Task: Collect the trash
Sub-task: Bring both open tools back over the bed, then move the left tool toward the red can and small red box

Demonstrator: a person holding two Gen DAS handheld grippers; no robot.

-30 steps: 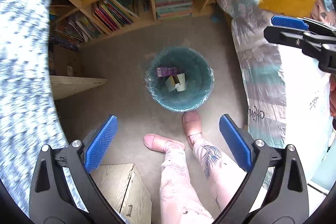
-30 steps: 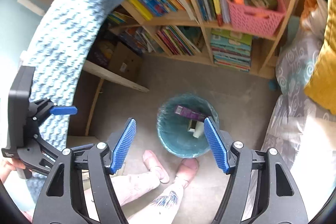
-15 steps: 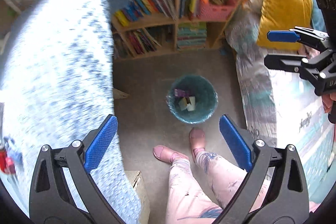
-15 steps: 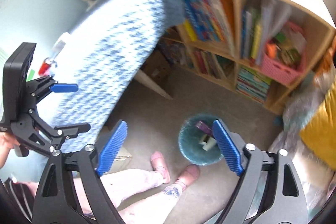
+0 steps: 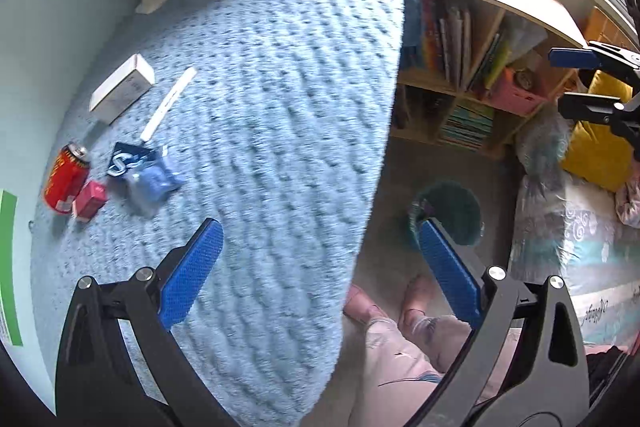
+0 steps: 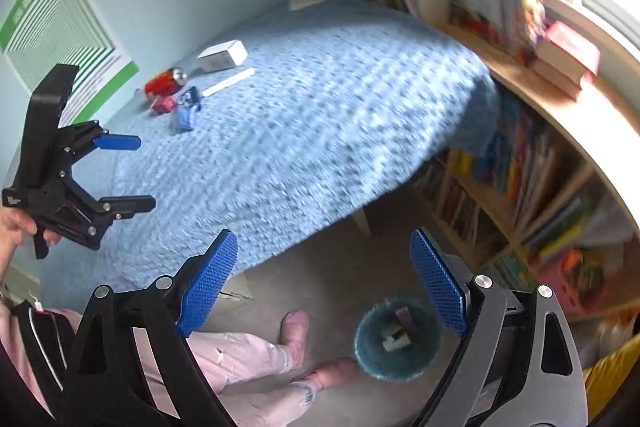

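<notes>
The teal bin [image 6: 398, 339] stands on the floor near the person's feet and holds a purple box [image 6: 406, 315] and pale scraps. Both the left gripper [image 5: 320, 267] and right gripper [image 6: 324, 287] are wide apart, holding nothing. A red can [image 5: 66, 179], white box [image 5: 122, 93] and wrappers [image 5: 142, 173] lie on the blue blanket [image 5: 272, 131].

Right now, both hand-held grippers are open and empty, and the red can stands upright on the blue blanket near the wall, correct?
Not quite: the red can lies on its side, as the left wrist view shows. Both the left hand-held gripper and the right hand-held gripper are open and empty, and the blue blanket carries the can.
</notes>
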